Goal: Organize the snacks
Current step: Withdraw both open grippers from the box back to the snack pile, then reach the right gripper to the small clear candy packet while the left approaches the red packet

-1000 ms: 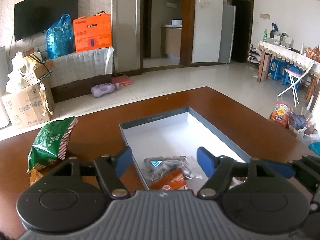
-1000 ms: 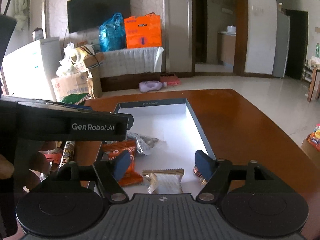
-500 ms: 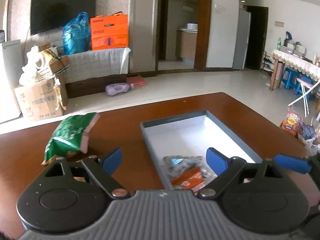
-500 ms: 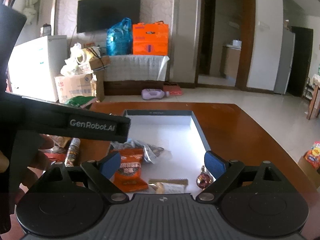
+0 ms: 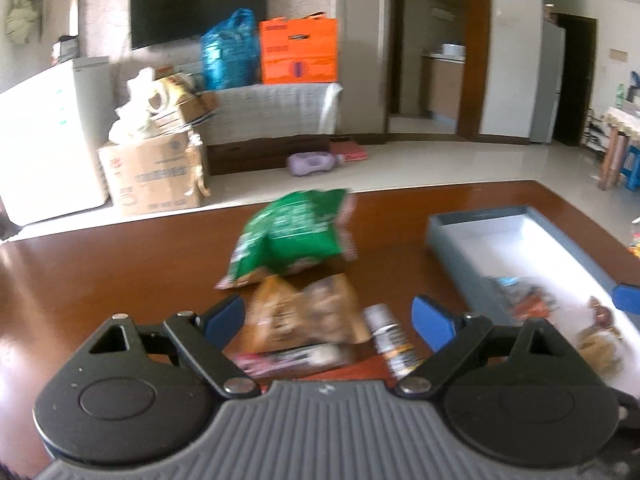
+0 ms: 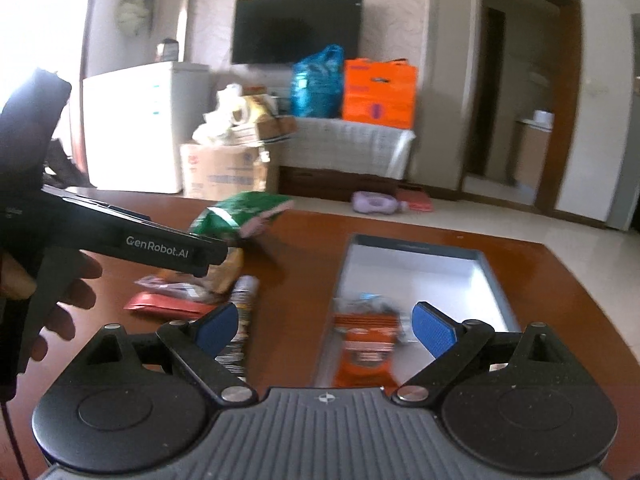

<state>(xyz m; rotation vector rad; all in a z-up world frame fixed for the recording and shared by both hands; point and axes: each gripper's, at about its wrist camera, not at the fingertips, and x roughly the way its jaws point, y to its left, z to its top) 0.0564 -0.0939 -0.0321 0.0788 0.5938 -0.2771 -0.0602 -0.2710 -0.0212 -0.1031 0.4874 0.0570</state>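
Above table – left gripper [image 5: 328, 318], right gripper [image 6: 322, 326], both wide, empty

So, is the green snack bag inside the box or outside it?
Outside: the green snack bag lies on the table, left of the box.

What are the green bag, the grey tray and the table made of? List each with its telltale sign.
Green bag: probably plastic film, crinkled, with a crimped edge.
Grey tray: looks like matte cardboard, a thin straight wall and white inside; not certain.
Table: glossy reddish-brown, wood or veneer, mirroring window light.
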